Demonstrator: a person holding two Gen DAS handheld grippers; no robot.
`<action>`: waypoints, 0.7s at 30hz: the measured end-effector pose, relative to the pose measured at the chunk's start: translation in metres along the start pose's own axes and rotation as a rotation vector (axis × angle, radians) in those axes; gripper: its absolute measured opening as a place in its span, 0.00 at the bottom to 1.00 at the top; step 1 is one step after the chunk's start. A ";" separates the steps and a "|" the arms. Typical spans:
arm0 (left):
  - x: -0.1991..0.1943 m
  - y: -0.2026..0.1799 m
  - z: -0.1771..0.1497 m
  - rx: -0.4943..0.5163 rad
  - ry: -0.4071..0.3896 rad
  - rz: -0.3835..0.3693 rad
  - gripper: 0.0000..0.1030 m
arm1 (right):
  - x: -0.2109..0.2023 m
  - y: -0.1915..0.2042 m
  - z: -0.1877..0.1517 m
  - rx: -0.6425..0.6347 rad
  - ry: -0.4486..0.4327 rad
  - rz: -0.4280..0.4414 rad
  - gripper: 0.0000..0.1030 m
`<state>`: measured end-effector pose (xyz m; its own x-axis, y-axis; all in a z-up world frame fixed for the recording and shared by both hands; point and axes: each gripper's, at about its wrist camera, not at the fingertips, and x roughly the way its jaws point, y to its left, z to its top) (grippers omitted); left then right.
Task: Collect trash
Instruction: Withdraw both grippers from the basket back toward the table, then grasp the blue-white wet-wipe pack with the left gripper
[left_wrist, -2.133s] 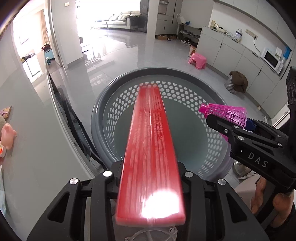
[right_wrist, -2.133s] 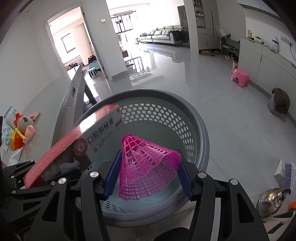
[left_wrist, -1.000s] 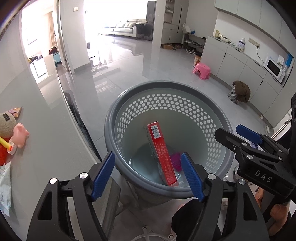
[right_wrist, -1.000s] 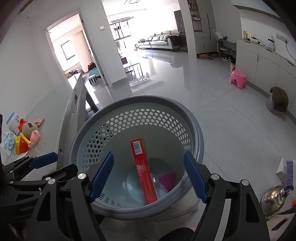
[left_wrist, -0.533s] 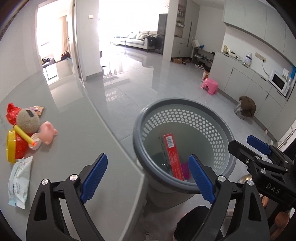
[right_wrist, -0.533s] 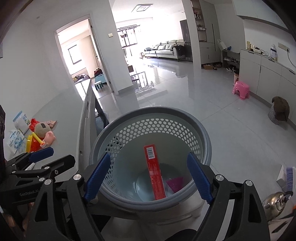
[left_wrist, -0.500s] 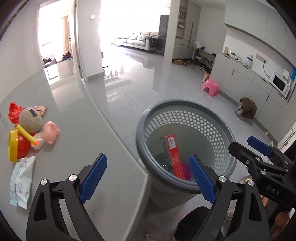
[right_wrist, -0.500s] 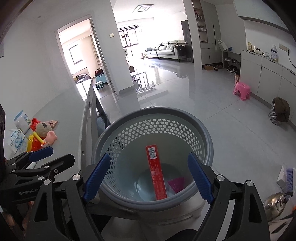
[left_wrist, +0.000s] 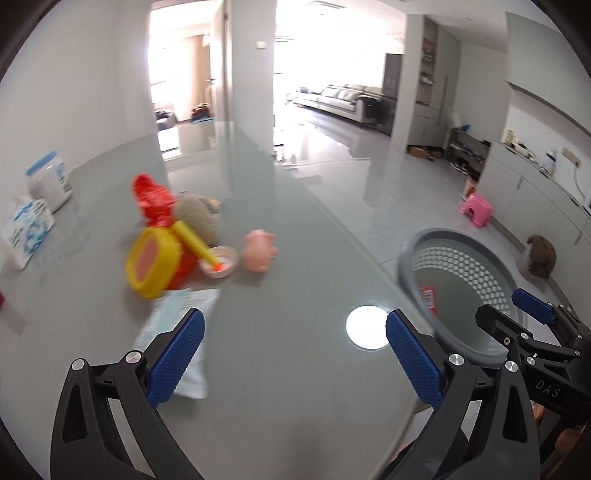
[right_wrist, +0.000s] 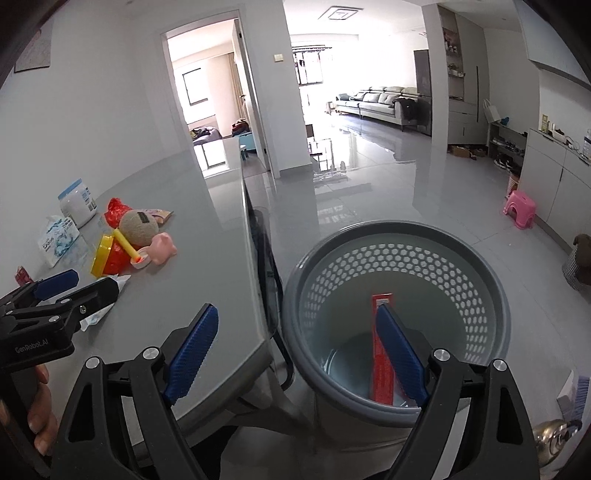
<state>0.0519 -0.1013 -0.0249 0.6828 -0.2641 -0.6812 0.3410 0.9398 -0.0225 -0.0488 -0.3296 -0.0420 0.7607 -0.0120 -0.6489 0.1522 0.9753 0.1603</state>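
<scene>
The grey perforated trash basket (right_wrist: 495, 302) stands on the floor beside the table, also in the left wrist view (left_wrist: 461, 236). A red box (right_wrist: 380, 354) leans inside it. My left gripper (left_wrist: 295, 354) is open and empty above the grey table (left_wrist: 295, 387), near a white wrapper (left_wrist: 173, 317). My right gripper (right_wrist: 295, 350) is open and empty over the table edge and the basket. A pile of litter lies on the table: a yellow lid (left_wrist: 151, 262), red bag (left_wrist: 151, 195), round tan toy (left_wrist: 199, 214), pink pig figure (left_wrist: 258, 251).
A white jar (left_wrist: 50, 181) and a tissue pack (left_wrist: 26, 229) stand at the table's far left. A small red carton (right_wrist: 23, 275) sits near the left edge. On the floor are a pink stool (right_wrist: 519, 208) and a kettle (right_wrist: 557, 439).
Both grippers let go of the red box and pink shuttlecock, which dropped into the basket. Both have since swung left, the left one over the table towards the litter pile.
</scene>
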 end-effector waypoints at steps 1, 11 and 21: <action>-0.001 0.009 -0.001 -0.012 0.001 0.022 0.94 | 0.003 0.007 0.000 -0.008 0.006 0.009 0.81; 0.001 0.081 -0.023 -0.110 0.045 0.156 0.94 | 0.032 0.065 0.011 -0.083 0.035 0.071 0.81; 0.034 0.097 -0.031 -0.164 0.125 0.144 0.94 | 0.052 0.074 0.020 -0.098 0.072 0.072 0.81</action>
<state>0.0876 -0.0122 -0.0731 0.6284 -0.1054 -0.7707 0.1297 0.9911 -0.0298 0.0152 -0.2627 -0.0488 0.7200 0.0710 -0.6904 0.0340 0.9900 0.1372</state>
